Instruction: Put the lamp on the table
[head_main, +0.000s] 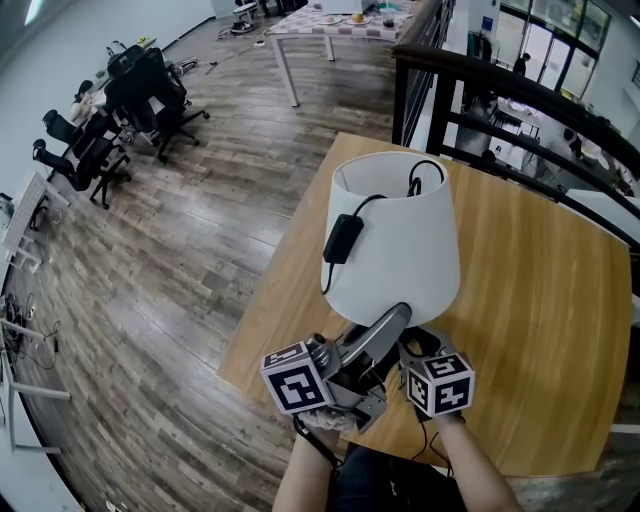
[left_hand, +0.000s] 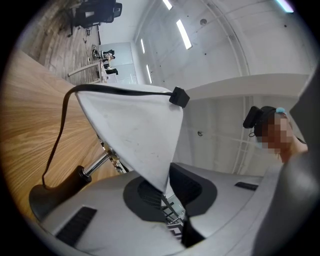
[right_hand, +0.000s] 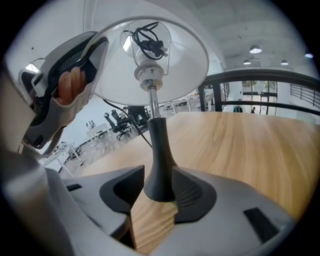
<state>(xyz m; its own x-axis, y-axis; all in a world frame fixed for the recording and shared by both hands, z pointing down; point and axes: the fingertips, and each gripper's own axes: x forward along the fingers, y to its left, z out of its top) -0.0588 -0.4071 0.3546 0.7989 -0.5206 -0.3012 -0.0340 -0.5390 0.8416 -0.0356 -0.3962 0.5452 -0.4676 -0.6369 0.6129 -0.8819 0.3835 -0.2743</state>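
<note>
Jaws of the right tongs (right_hand: 156, 192) are standing wide around the base (right_hand: 160, 175) of the lamp (right_hand: 152, 107), which is resting upright on the table (right_hand: 240, 145); one pad is showing a gap beside the base. The left tongs (left_hand: 167, 190) are keeping a narrow opening, with the rim of the shade (left_hand: 132, 130) hanging between the pads, lying against one and clear of the other. A switch (head_main: 343, 238) is dangling on the shade's outside, beyond both tongs.

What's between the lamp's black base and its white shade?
A thin metal rod rises from the base to a socket inside the shade. The right gripper view shows this best.
</note>
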